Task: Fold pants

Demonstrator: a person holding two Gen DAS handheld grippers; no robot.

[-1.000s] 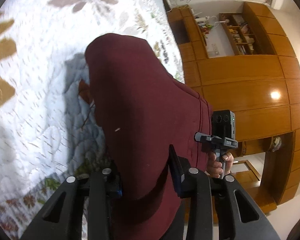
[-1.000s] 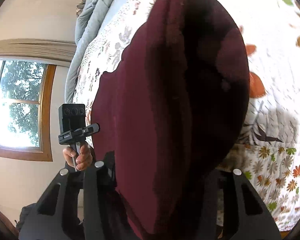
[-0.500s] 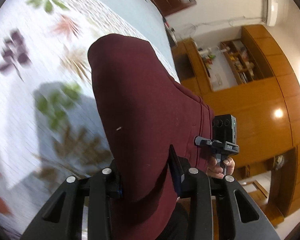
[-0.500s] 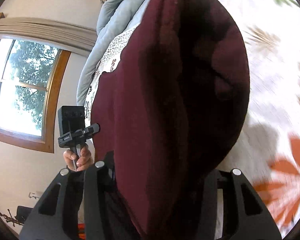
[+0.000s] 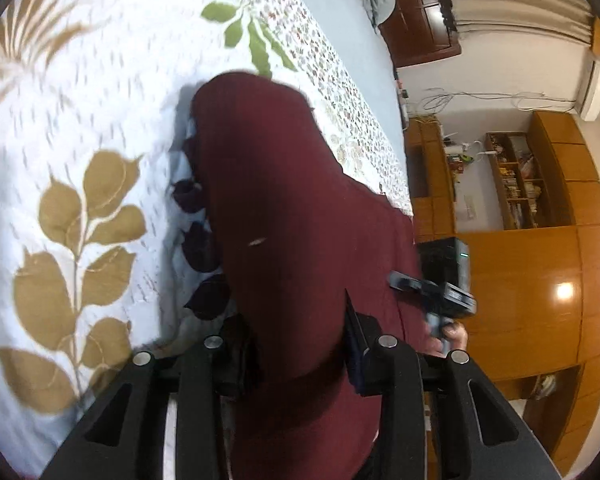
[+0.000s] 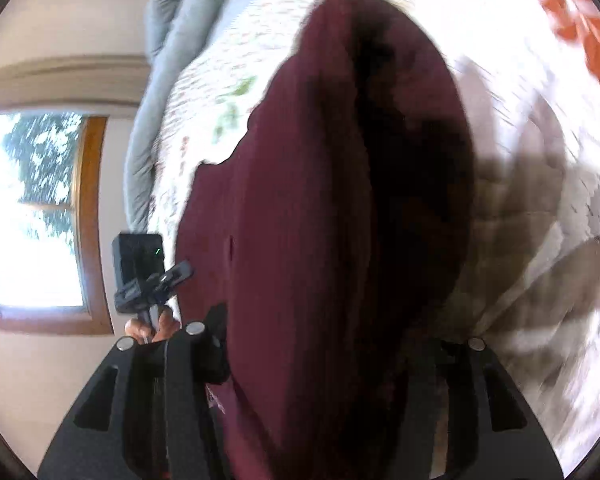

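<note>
Maroon pants (image 5: 300, 208) held up over the bed (image 5: 80, 128) by both grippers.

The left gripper (image 5: 296, 356) has its fingers (image 5: 358, 354) pinched on one edge of the fabric; the right gripper (image 6: 320, 360) clamps the other, its fingers (image 6: 210, 346) closed on cloth. The pants hang between them above the leaf-print quilt.

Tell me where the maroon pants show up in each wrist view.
Left wrist: pants fill the centre, clamped in the left gripper.
Right wrist: pants fill the centre, clamped in the right gripper.
Shared landmark: the leaf-print bedspread.
</note>
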